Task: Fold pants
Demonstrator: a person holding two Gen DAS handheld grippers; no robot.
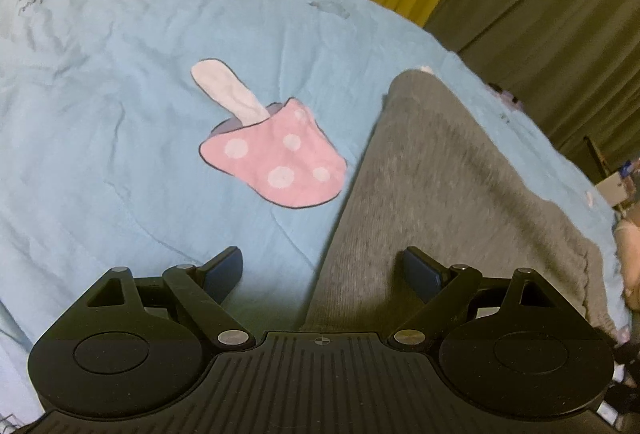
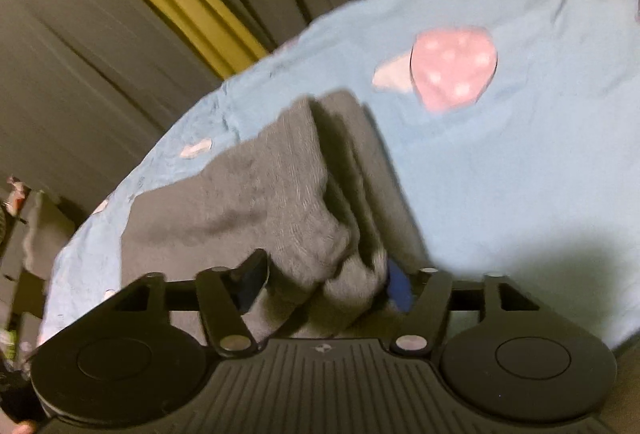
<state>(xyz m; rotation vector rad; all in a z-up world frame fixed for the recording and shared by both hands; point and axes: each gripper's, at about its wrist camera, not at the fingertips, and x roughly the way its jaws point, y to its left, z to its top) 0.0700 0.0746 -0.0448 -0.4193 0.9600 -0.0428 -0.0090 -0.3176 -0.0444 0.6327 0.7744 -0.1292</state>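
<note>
Pants (image 1: 460,202) (grey knit) are laid on the bed (image 1: 120,94), long axis running straight ahead of the left tool (image 1: 322,270) and slightly to its right. That tool is spread wide and empty, its right finger over the cloth, left finger over bare sheet. The right tool (image 2: 326,282) is nearer the work: a bunched fold is gathered between its fingers, though whether it's pinched can't be told (motion blur). Next grip is judged to fall to the left tool, approx. on the near edge.
</note>
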